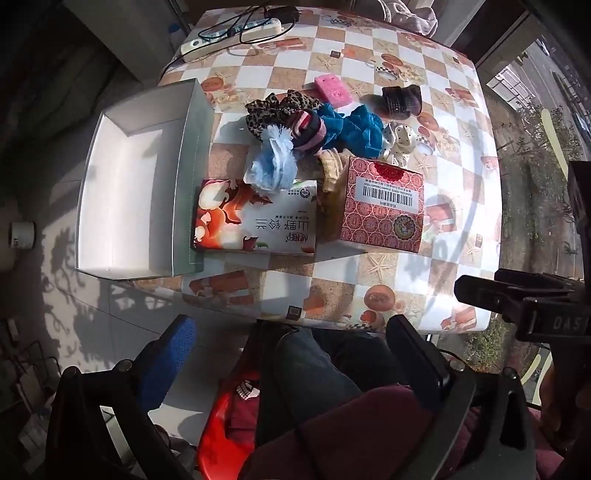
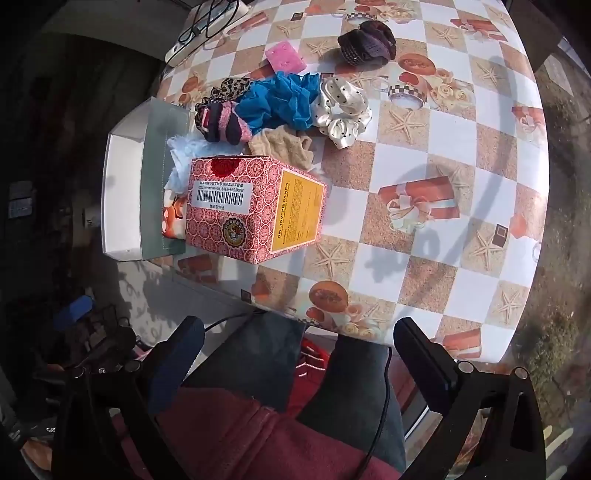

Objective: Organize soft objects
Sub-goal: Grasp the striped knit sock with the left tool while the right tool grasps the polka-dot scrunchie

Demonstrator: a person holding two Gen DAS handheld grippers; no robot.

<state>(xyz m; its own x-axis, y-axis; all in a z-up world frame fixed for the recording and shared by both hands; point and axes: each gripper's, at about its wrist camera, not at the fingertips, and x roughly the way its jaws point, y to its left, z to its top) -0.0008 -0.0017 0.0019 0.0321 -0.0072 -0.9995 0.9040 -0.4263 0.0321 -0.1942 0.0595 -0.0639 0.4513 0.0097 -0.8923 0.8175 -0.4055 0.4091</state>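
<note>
A heap of soft things lies mid-table: a leopard scrunchie [image 1: 275, 107] [image 2: 229, 88], a blue scrunchie [image 1: 354, 125] [image 2: 284, 98], a pink striped sock [image 1: 310, 129] [image 2: 225, 123], a white dotted scrunchie [image 1: 399, 142] [image 2: 343, 110], a beige cloth [image 2: 282, 147], a pale blue fluffy piece [image 1: 273, 162], a dark knit piece [image 1: 402, 99] [image 2: 367, 42] and a pink sponge [image 1: 334, 88] [image 2: 284, 55]. An empty white box [image 1: 125, 184] [image 2: 123, 192] stands at the table's left edge. My left gripper [image 1: 291, 354] and right gripper [image 2: 299, 350] are open, empty, held before the table's near edge.
A tissue pack [image 1: 258, 218] and a red patterned carton [image 1: 382, 206] [image 2: 255, 206] stand in front of the heap. A power strip with cables [image 1: 232, 33] [image 2: 207, 26] lies at the far left corner. The right gripper's body [image 1: 524, 306] shows in the left wrist view. The person's lap lies below both grippers.
</note>
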